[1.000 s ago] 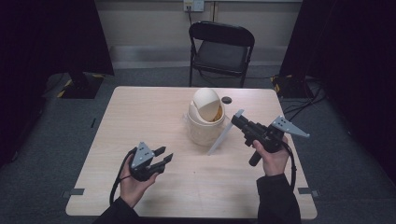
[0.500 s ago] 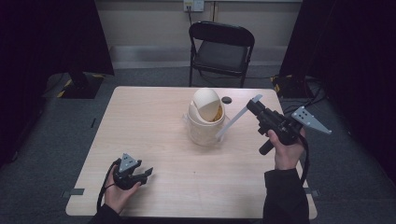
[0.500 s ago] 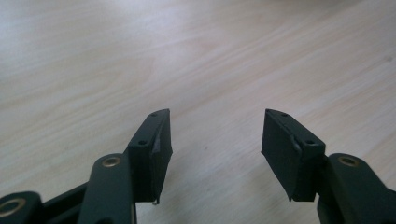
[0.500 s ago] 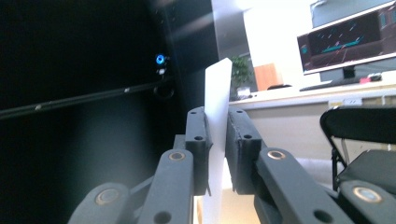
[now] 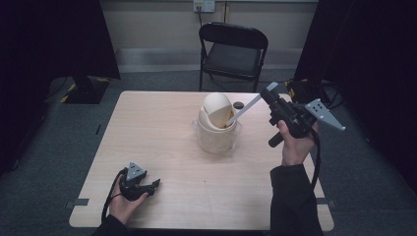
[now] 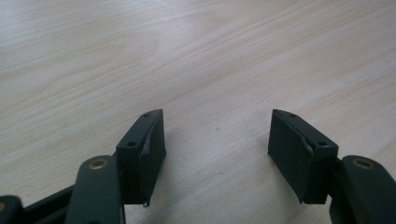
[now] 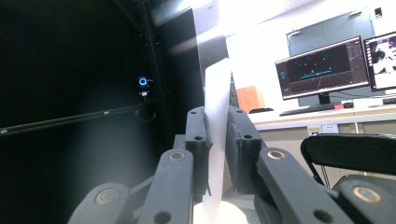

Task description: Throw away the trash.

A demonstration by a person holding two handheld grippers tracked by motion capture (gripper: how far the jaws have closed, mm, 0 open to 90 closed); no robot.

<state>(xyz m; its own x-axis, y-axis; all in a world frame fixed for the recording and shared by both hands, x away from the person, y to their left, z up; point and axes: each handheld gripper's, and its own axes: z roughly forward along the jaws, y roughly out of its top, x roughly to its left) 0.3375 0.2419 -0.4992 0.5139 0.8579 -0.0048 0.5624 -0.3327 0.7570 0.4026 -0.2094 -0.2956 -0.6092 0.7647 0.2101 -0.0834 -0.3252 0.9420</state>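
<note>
A cream round container (image 5: 216, 132) with a tilted domed lid (image 5: 216, 105) stands mid-table. My right gripper (image 5: 268, 93) is raised to its right and shut on a flat white strip (image 5: 246, 109). The strip slants down-left, with its lower end at the container's opening, where something orange-brown shows. In the right gripper view the strip (image 7: 217, 93) stands upright, clamped in the right gripper (image 7: 217, 122). My left gripper (image 5: 153, 186) rests low near the table's front left. Its jaws are open over bare wood in the left gripper view (image 6: 217, 135).
A black folding chair (image 5: 233, 46) stands behind the wooden table (image 5: 147, 128). A small dark round object (image 5: 238, 104) lies behind the container. In the right gripper view, monitors (image 7: 322, 70) sit on a desk beyond the chair, and a dark curtain is at the left.
My left gripper drew back toward the table's front edge and sank lower. My right gripper rose and shifted right and back, carrying the white strip along.
</note>
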